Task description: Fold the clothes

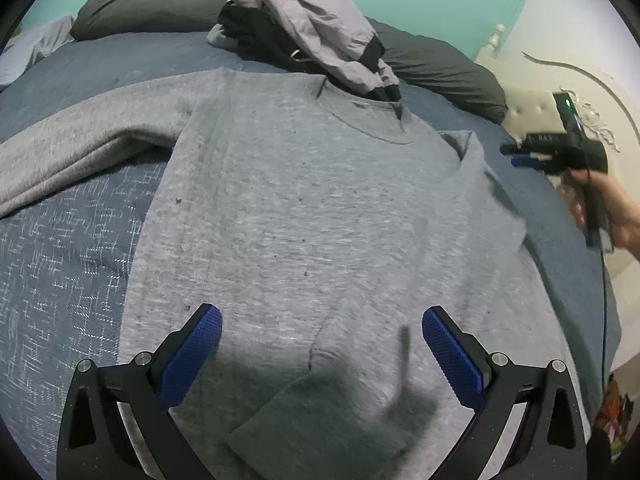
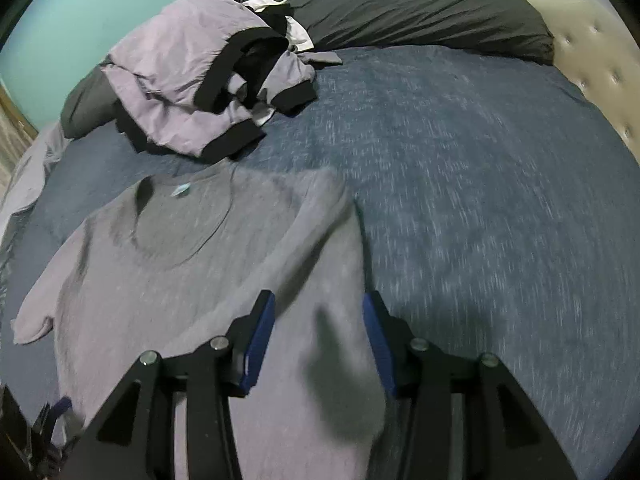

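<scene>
A grey sweatshirt (image 1: 312, 216) lies spread flat on the blue bedspread (image 1: 52, 264), collar toward the far side, with one sleeve stretched out to the left and the other folded across its lower body. My left gripper (image 1: 322, 320) is open and empty above the sweatshirt's lower part. My right gripper (image 2: 318, 308) is open and empty over the sweatshirt's (image 2: 192, 264) right edge. The right gripper also shows in the left wrist view (image 1: 520, 156), held in a hand above the bed's right side.
A heap of lilac-and-black clothes (image 1: 304, 28) lies by the collar, and also shows in the right wrist view (image 2: 200, 76). Dark pillows (image 2: 420, 12) line the far edge. A padded cream headboard (image 2: 600, 72) stands at the right. Bare bedspread (image 2: 480, 200) stretches right of the sweatshirt.
</scene>
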Tool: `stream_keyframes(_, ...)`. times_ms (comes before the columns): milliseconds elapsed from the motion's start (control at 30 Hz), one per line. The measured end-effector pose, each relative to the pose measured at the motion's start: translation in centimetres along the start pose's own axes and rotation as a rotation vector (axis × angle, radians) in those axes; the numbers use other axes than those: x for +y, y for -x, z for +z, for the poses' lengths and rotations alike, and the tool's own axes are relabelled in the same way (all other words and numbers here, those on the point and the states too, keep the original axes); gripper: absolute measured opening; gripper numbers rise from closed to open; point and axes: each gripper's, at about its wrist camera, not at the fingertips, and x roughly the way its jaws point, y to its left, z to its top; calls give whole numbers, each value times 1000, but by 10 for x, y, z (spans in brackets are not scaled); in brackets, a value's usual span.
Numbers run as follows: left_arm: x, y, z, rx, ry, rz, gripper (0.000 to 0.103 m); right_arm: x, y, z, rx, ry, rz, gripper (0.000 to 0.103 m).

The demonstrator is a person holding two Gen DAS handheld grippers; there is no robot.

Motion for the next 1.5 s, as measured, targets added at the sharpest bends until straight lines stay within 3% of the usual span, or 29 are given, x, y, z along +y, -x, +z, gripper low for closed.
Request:
stream_keyframes(267, 1, -12, -2, 17, 0, 14, 103, 3, -48, 54, -14, 10, -40, 46)
stream_keyframes(400, 1, -13, -2, 25, -6, 11, 103, 11, -73, 66, 44, 55, -98, 45)
stream_keyframes(433, 1, -14, -2, 27, -6, 11, 103, 13, -78, 68, 52, 72, -111, 43)
stream_keyframes(500, 1, -15, -3, 32, -5, 11, 103, 15, -87, 72, 64, 91, -136, 23)
stream_keyframes(533, 2, -16, -3, 35, -4, 10, 103, 14, -89, 74, 66, 88, -140, 18)
stream_keyframes(600, 3, -18, -4, 40, 0, 6, 103, 11, -95, 79, 67, 75, -145, 9)
stream_keyframes(667, 4, -19, -5, 44, 2, 2, 103, 7, -99, 83, 71, 61, -156, 7)
stream_keyframes(833, 1, -19, -6, 49, -15, 11, 103, -6, -113, 93, 90, 1, -219, 6)
stream_keyframes(1133, 1, -20, -5, 57, -18, 13, 103, -27, -131, 99, 81, -99, -227, 6)
stream_keyframes(1233, 2, -22, -6, 62, -17, 15, 103, -35, -129, 101, 53, -132, -160, 6)
stream_keyframes(1333, 3, -21, -7, 62, -12, 14, 103, -44, -107, 103, -46, -126, -118, 9)
stream_keyframes(1500, 2, -18, -5, 53, -9, 18, 103, -72, -64, 88, -106, -128, -40, 21)
